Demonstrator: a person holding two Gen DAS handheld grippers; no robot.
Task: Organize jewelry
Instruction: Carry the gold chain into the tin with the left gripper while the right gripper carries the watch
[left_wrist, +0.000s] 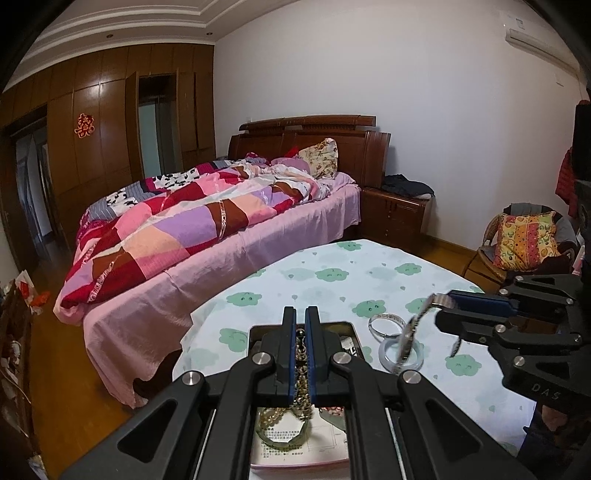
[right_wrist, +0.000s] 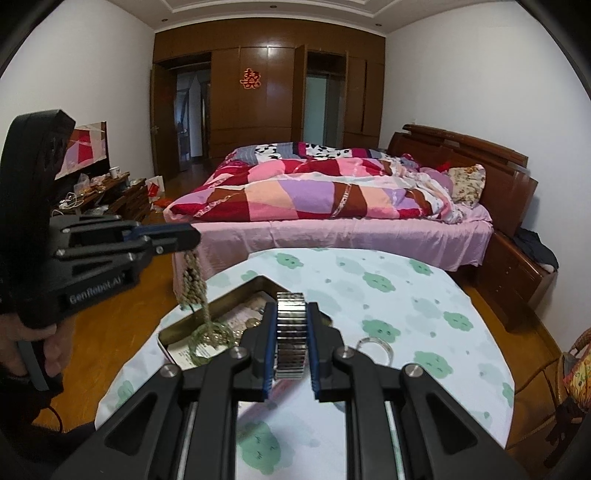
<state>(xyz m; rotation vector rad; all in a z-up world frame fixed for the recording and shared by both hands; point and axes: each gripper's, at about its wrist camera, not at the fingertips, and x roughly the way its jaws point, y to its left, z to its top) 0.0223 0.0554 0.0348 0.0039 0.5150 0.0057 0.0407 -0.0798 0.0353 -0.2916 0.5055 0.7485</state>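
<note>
My left gripper (left_wrist: 300, 314) is shut on a gold bead chain (left_wrist: 301, 354) that hangs down into an open metal tin (right_wrist: 221, 299); the right wrist view shows the left gripper (right_wrist: 192, 232) holding the chain (right_wrist: 192, 280) above the tin. My right gripper (right_wrist: 291, 306) is shut on a silver metal watch band (right_wrist: 291, 332); in the left wrist view the right gripper (left_wrist: 448, 301) holds the watch (left_wrist: 410, 332) dangling above the table. A green bangle (left_wrist: 282, 435) and beads lie in the tin. A silver bangle (left_wrist: 386, 325) and a pale jade bangle (left_wrist: 400, 354) lie on the tablecloth.
The round table (right_wrist: 388, 295) has a white cloth with green cloud prints. A bed with a patchwork quilt (right_wrist: 314, 195) stands close behind it. A wicker chair with a cushion (left_wrist: 524, 240) is at the right, a cluttered dresser (right_wrist: 103, 192) at the left.
</note>
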